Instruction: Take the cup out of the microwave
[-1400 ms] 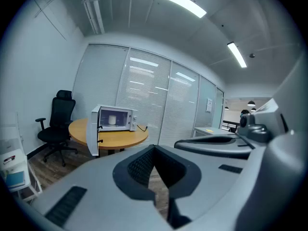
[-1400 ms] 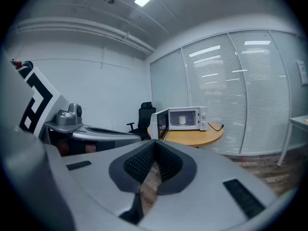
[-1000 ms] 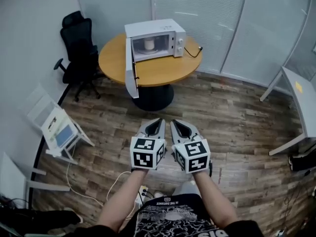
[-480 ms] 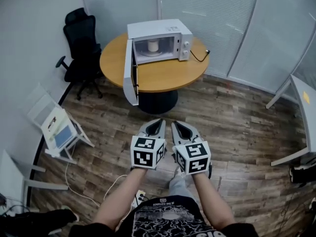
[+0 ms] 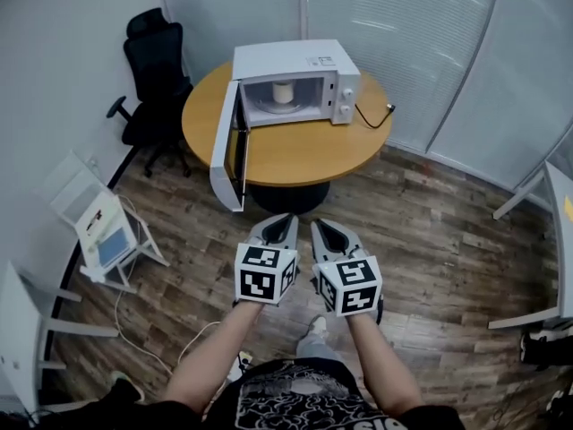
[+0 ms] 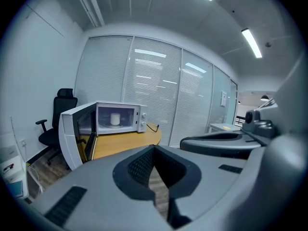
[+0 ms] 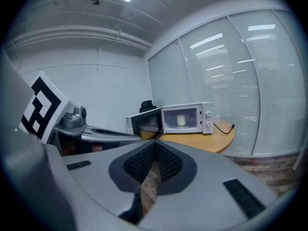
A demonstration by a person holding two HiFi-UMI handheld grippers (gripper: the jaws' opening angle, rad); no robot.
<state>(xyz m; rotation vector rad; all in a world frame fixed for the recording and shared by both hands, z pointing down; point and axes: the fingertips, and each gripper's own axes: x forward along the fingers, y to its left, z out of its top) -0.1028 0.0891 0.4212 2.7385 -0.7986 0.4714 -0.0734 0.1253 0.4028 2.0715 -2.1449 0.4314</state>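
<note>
A white microwave [image 5: 297, 81] stands on a round wooden table [image 5: 295, 150] with its door [image 5: 226, 146] swung wide open to the left. Inside it sits a white cup [image 5: 283, 92], also plain in the left gripper view [image 6: 114, 119] and the right gripper view [image 7: 181, 121]. My left gripper [image 5: 286, 219] and right gripper [image 5: 316, 224] are side by side over the floor, well short of the table. Both point toward the microwave. Each is shut with nothing in its jaws.
A black office chair [image 5: 158, 70] stands left of the table. A white rack [image 5: 100, 236] leans by the left wall, and a white desk [image 5: 562, 240] is at the far right. The microwave's black cable [image 5: 374, 115] trails over the table's right side. Glass partitions with blinds close off the back.
The table and microwave have drawn nearer and lower in the head view. Both grippers have kept side by side, shut, moving forward together.
</note>
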